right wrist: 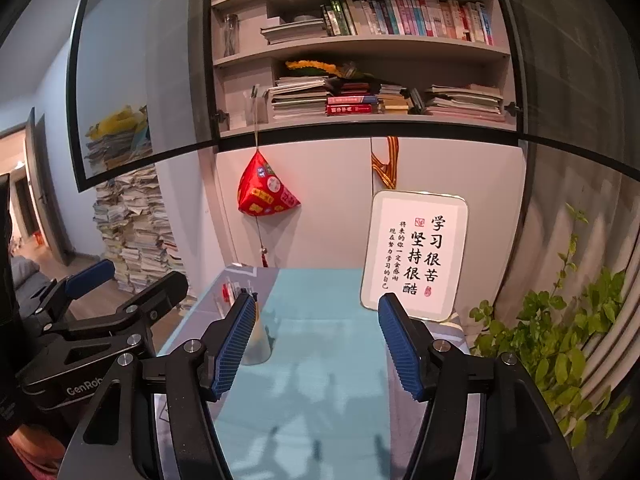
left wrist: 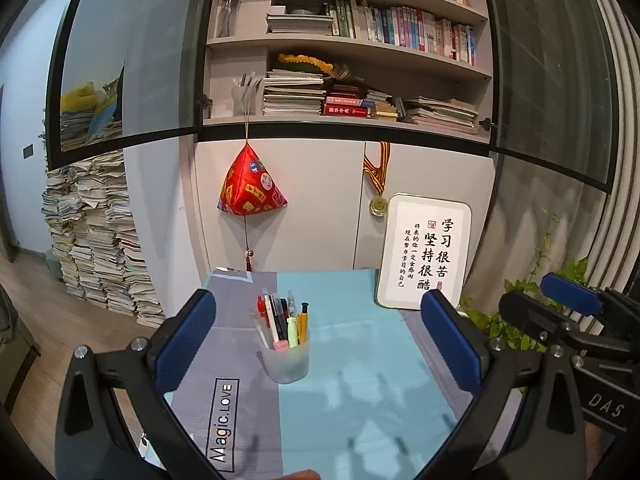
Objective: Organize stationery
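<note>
A frosted plastic pen cup (left wrist: pixel 287 358) stands on the blue and grey table mat (left wrist: pixel 360 360), holding several pens and markers (left wrist: pixel 282 318) upright. My left gripper (left wrist: pixel 316 344) hangs above the near side of the mat, jaws wide open, with the cup seen between its blue pads and nothing touching them. In the right wrist view the pen cup (right wrist: pixel 260 344) is partly hidden behind the left pad of my right gripper (right wrist: pixel 318 344), which is open and empty. The right gripper (left wrist: pixel 576 304) also shows at the right edge of the left wrist view, and the left gripper (right wrist: pixel 120 300) at the left of the right wrist view.
A white framed calligraphy board (left wrist: pixel 426 254) leans on the cabinet at the table's back right. A red pyramid charm (left wrist: pixel 251 186) and a medal (left wrist: pixel 378 204) hang on the cabinet doors under book-filled shelves. Paper stacks (left wrist: pixel 100 240) rise at left; a green plant (right wrist: pixel 560 340) at right.
</note>
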The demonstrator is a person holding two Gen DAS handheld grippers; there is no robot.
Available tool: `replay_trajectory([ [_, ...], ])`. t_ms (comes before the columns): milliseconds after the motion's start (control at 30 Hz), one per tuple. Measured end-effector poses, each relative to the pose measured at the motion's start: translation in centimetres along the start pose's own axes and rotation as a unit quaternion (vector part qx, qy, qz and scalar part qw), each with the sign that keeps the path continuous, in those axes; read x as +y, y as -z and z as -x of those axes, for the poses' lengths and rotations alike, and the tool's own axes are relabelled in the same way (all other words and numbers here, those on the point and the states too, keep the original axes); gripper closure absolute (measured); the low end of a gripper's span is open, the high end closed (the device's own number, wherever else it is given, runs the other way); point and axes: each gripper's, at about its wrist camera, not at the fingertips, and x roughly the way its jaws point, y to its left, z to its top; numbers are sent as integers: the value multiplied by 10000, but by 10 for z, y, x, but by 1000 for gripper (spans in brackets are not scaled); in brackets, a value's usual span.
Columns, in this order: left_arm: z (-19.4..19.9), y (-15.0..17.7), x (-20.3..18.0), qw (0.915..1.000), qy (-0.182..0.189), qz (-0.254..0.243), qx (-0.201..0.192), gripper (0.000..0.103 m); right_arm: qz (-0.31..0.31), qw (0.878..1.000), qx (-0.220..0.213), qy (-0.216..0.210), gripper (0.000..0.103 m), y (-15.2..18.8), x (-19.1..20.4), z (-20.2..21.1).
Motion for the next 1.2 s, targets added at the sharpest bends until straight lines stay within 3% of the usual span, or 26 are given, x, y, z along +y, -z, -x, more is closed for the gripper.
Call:
replay_trajectory([
  [1200, 9, -6, -11, 9997, -65, -189, -133, 1, -11, 9999, -136, 30, 38, -1, -7, 13],
])
